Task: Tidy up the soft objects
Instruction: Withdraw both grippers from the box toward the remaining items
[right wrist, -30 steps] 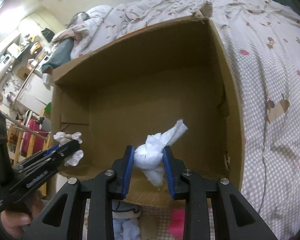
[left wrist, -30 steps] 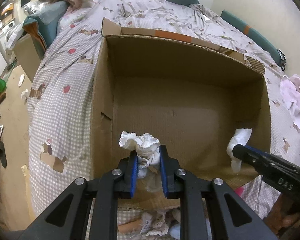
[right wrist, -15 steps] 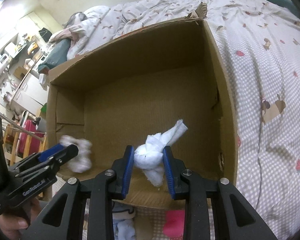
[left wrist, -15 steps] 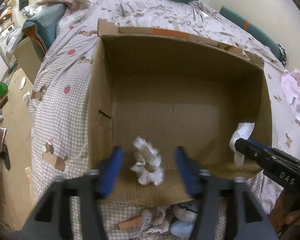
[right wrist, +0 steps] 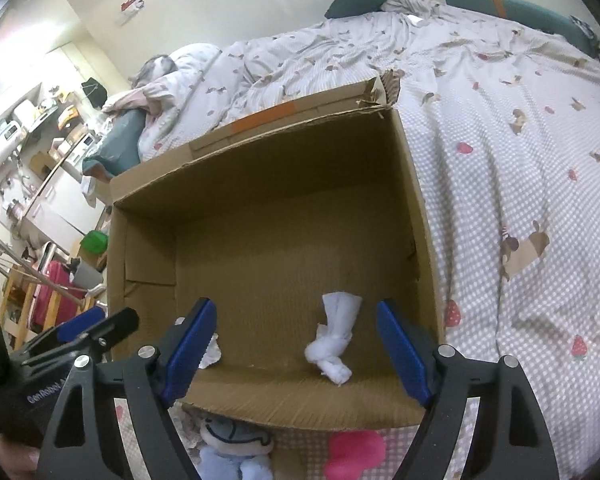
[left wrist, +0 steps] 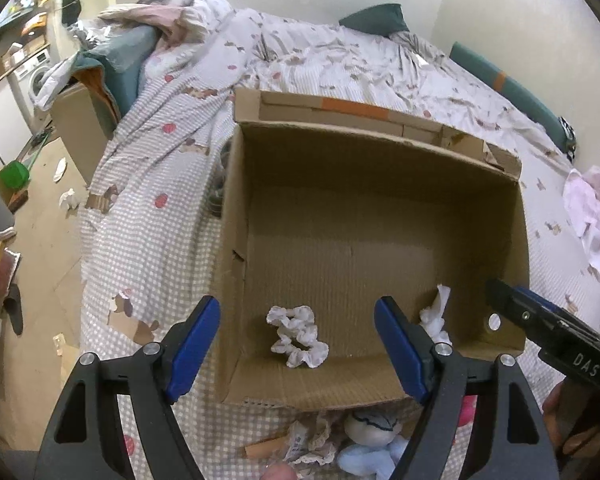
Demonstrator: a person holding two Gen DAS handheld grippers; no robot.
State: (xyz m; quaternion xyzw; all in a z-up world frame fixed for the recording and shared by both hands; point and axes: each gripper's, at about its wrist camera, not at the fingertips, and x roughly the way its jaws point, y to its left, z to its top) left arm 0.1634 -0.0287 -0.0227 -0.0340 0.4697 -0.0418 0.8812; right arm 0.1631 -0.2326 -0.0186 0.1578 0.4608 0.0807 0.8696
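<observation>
An open cardboard box [left wrist: 236, 216] [right wrist: 420, 216] sits on the bed. A white frilly scrunchie [left wrist: 297, 335] lies on the box floor near its front wall; only its edge [right wrist: 212, 354] shows in the right wrist view. A knotted white cloth [right wrist: 337, 340] lies on the floor to the right, partly hidden [left wrist: 436, 314] in the left wrist view. My left gripper [left wrist: 296, 352] is open and empty above the scrunchie. My right gripper [right wrist: 296, 354] is open and empty above the knotted cloth.
In front of the box lie a light blue soft toy [left wrist: 370, 442] [right wrist: 232, 450], a pink soft item [right wrist: 354, 454] and lace-edged fabric [left wrist: 310, 442]. A pink garment [left wrist: 592, 216] lies on the bed at right. The bed edge and floor clutter are at left.
Both grippers opened. The left one dropped the scrunchie, then the right one dropped the knotted cloth; both now lie on the box floor. Both grippers drew back and up.
</observation>
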